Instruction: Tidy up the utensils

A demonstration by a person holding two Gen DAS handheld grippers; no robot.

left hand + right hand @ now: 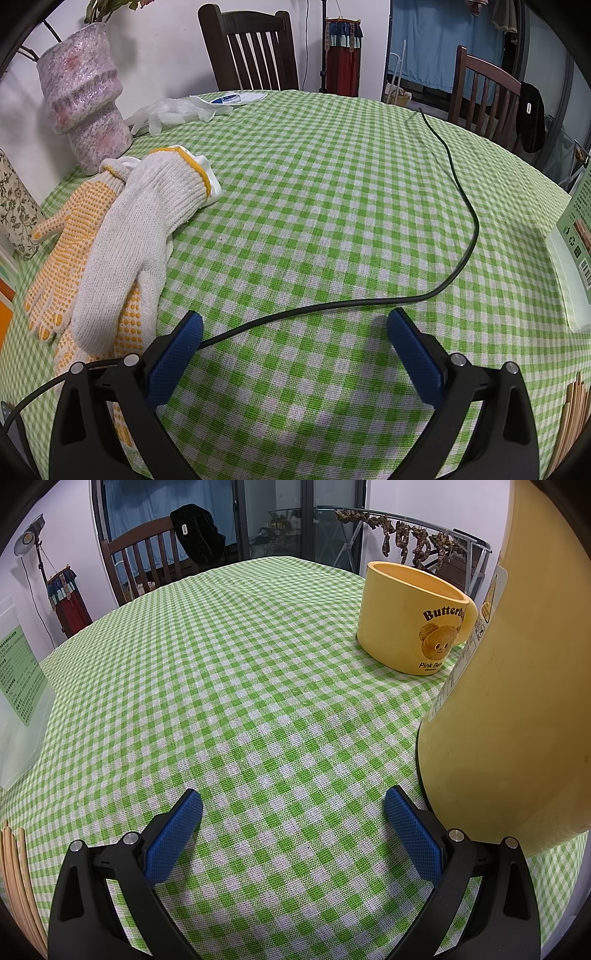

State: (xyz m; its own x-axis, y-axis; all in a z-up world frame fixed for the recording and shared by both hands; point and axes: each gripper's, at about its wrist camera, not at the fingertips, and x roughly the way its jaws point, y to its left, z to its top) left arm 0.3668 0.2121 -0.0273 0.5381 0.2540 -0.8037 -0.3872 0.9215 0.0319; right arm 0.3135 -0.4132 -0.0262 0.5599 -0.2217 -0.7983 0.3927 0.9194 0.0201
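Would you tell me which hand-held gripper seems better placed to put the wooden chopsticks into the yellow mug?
Probably the right hand-held gripper: open, wooden chopsticks beside it, yellow bear-print mug ahead.

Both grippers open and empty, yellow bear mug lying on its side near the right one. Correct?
Not quite. The mug stands upright on the tablecloth, as the right wrist view shows. The left gripper and right gripper are indeed open and empty.

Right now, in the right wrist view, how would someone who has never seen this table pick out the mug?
Start at the green checked tablecloth and look to its far right side. Beside the big plain yellow container stands the yellow mug, upright and open-topped. Unlike that container, it is small and carries a cartoon bear with lettering starting "Butter".
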